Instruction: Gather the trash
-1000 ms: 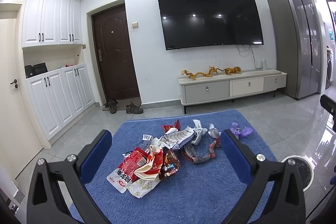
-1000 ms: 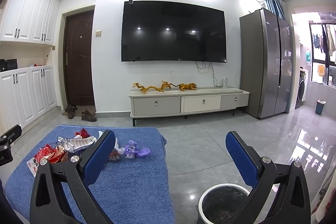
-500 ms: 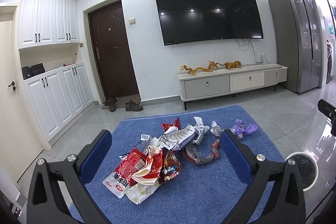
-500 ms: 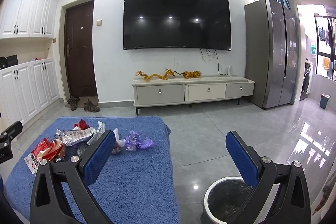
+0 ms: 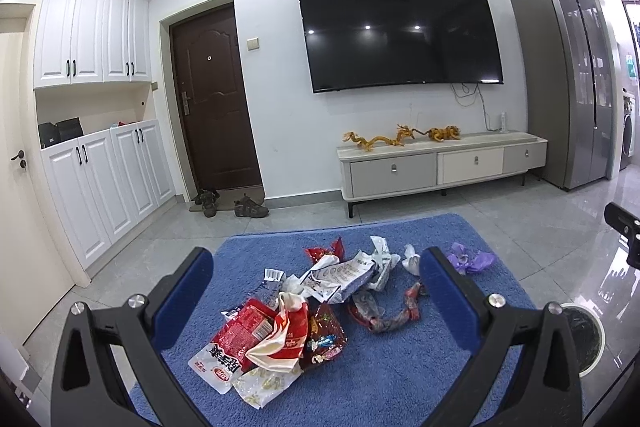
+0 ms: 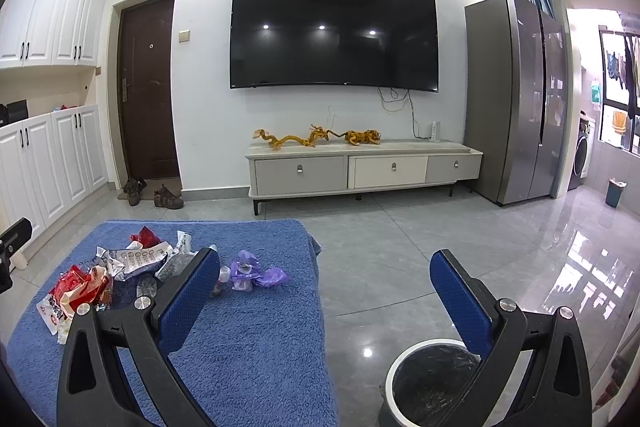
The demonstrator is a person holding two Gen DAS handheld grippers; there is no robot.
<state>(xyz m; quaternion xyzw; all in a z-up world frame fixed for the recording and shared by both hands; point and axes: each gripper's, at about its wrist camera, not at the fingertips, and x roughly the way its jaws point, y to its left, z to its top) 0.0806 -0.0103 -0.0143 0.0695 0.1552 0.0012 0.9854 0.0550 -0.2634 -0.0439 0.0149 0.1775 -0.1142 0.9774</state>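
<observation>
A pile of snack wrappers [image 5: 296,323] lies on a blue cloth-covered table [image 5: 380,379]: red and white bags, a silver-white bag [image 5: 340,277], a twisted dark wrapper [image 5: 384,315] and a purple wrapper [image 5: 470,261]. My left gripper [image 5: 316,291] is open and empty above the pile. My right gripper [image 6: 324,293] is open and empty over the table's right edge. The pile [image 6: 104,275] and the purple wrapper [image 6: 254,271] show at its left. A round bin with a black liner [image 6: 428,383] stands on the floor below its right finger; it also shows in the left wrist view [image 5: 580,339].
Grey tiled floor [image 6: 400,247] surrounds the table. A TV stand [image 6: 360,171] with gold dragon figures stands against the far wall under a large TV. White cabinets [image 5: 104,171], a brown door and shoes are at the left. A grey fridge [image 6: 516,99] is at the right.
Both grippers have drawn slightly nearer and lower toward the table; the pile and the bin sit a little larger in view. Both stay open and empty.
</observation>
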